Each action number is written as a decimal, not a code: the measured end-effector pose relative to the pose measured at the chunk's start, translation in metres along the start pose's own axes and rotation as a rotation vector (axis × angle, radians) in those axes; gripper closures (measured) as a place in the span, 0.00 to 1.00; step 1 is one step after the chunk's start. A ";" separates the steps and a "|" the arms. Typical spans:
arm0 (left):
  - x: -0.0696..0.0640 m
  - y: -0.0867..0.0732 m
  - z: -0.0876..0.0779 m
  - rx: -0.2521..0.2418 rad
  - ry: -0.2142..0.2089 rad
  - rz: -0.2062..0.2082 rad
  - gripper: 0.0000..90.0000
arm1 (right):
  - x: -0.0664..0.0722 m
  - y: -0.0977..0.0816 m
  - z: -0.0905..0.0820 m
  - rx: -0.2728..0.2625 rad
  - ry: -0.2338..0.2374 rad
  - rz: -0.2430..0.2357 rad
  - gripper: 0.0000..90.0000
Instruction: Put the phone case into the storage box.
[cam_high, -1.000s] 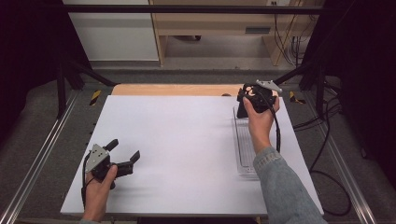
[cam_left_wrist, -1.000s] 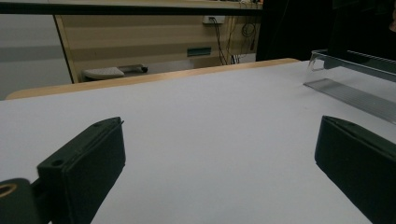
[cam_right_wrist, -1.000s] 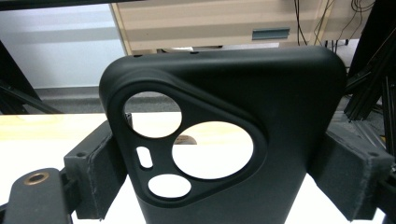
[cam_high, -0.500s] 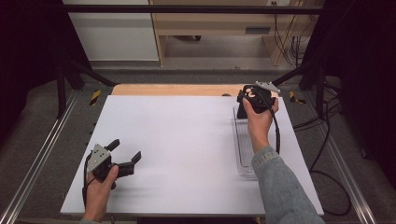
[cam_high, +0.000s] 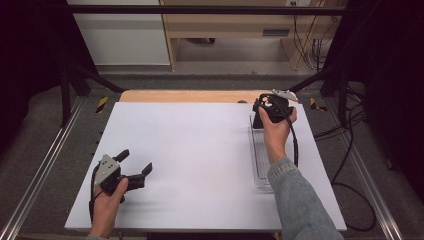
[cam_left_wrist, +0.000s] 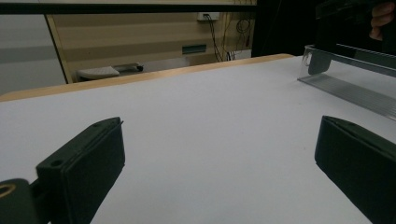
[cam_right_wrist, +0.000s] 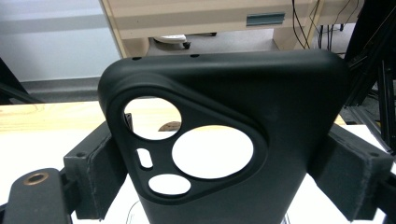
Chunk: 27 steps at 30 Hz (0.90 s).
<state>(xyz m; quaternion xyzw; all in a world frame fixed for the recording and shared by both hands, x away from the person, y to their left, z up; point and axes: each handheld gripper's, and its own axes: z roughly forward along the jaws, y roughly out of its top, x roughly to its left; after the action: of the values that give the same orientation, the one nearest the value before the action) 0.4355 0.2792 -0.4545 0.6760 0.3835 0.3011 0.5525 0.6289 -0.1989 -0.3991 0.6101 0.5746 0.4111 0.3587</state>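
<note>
From the high view, a matte white table (cam_high: 200, 165) with a bare wooden strip along its far edge carries a clear, ribbed plastic tray (cam_high: 261, 160), long and narrow, lying at about three o'clock on the board. The right gripper (cam_high: 265, 112), at roughly two o'clock, sits over the tray's far end in a hand with a denim sleeve, its grey three-cornered plate on top and a black cable trailing down the forearm. A dark phone case (cam_high: 258, 120) stands upright at the tray's far end, right under that gripper. The left gripper (cam_high: 134, 162), down at eight o'clock, rests low over the bare white surface, well apart from the tray, with its blunt black jaws spread wide and nothing between them. In the left gripper view, the two blocky, matte black jaws stand far apart over smooth white table, and the transparent tray shows at two o'clock with a glossy upright wall. In the right gripper view, the phone case (cam_right_wrist: 280, 121) is a smooth, matte black shell with rounded corners and a rounded-triangle camera frame pierced by two large round holes, an oval one and a small slot; it stands upright between the rubbery jaws, which pinch its two long sides.
</note>
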 end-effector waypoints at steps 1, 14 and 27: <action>0.000 0.000 0.000 -0.001 -0.001 0.000 0.02 | 0.000 0.000 0.000 0.002 0.001 -0.001 0.15; -0.001 0.000 0.000 -0.004 -0.007 0.001 0.02 | 0.005 -0.004 0.008 0.007 -0.006 -0.001 0.15; -0.001 0.001 0.000 -0.004 -0.011 0.004 0.02 | 0.008 -0.005 0.010 0.008 -0.009 -0.008 0.14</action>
<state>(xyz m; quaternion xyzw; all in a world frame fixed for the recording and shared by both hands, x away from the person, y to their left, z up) 0.4354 0.2780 -0.4540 0.6773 0.3788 0.2992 0.5552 0.6362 -0.1902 -0.4072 0.6109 0.5769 0.4048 0.3606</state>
